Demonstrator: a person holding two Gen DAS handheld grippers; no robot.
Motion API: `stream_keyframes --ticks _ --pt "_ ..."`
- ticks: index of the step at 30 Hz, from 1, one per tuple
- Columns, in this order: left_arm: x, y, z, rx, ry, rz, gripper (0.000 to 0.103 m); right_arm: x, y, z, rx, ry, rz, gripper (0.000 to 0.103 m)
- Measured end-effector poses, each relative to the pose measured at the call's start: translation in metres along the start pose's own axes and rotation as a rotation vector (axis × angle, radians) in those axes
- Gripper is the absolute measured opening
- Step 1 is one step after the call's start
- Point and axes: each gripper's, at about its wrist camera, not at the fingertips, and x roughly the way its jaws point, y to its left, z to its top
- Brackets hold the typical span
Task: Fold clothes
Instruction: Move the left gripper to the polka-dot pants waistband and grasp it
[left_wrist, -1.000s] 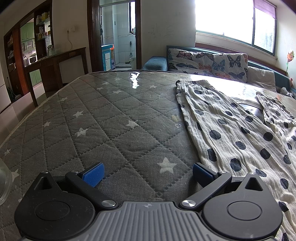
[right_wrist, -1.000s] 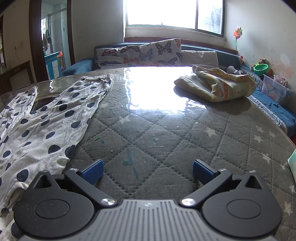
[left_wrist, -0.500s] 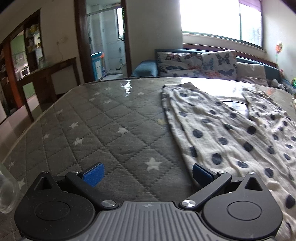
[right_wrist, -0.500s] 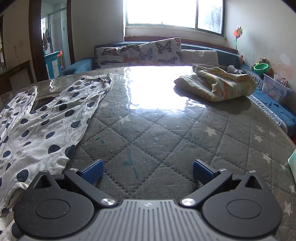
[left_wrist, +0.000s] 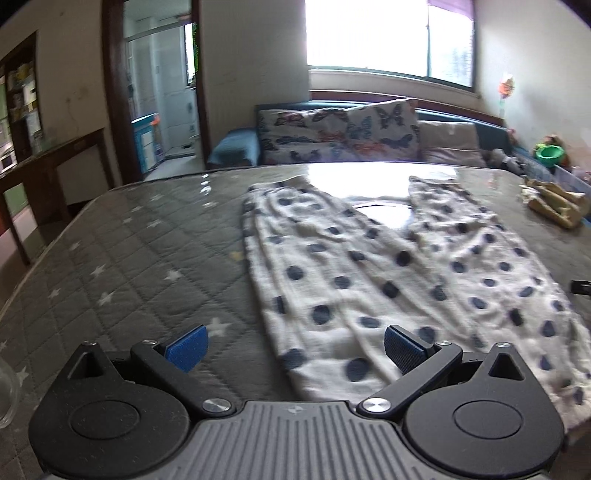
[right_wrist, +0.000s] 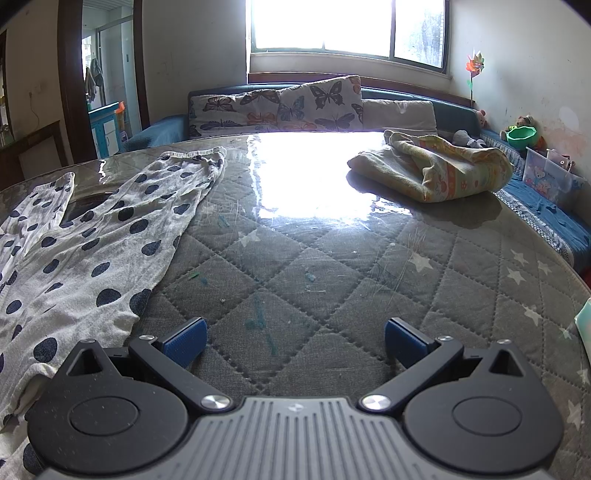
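White trousers with dark blue dots (left_wrist: 388, 273) lie spread flat on the grey star-quilted table (left_wrist: 140, 266), waistband near me and both legs pointing away. My left gripper (left_wrist: 293, 347) is open and empty, just above the waistband's left corner. In the right wrist view the trousers (right_wrist: 85, 254) lie at the left. My right gripper (right_wrist: 295, 341) is open and empty over bare table (right_wrist: 332, 258), to the right of the trousers.
A crumpled yellow patterned cloth (right_wrist: 436, 166) lies at the table's far right. A sofa with butterfly cushions (right_wrist: 280, 105) stands behind the table. A glass jar edge (left_wrist: 5, 398) shows at the near left. A doorway (left_wrist: 162, 99) opens at the back left.
My left gripper has swung right, so the trousers now fill the middle of its view and the waistband lies between its fingers. The right gripper has barely moved.
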Motion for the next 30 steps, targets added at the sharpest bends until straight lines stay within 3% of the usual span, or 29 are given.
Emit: stream_keyframes --ticks 8,17,23,30 --pt "-0.011 -0.041 0.008 0.049 0.011 -0.141 0.103 0.000 0.001 0.000 -0.001 0.001 -0.001 0.103" --pt "-0.030 -0.096 0.009 0.170 0.008 -0.306 0.103 0.000 0.000 0.000 -0.004 0.005 0.000 0.103" --pt "-0.035 -0.127 0.006 0.215 0.043 -0.409 0.103 0.000 -0.001 0.002 -0.004 0.009 0.001 0.103" --pt "-0.040 -0.165 -0.004 0.329 0.039 -0.494 0.102 0.000 -0.002 0.003 -0.003 0.018 0.004 0.103"
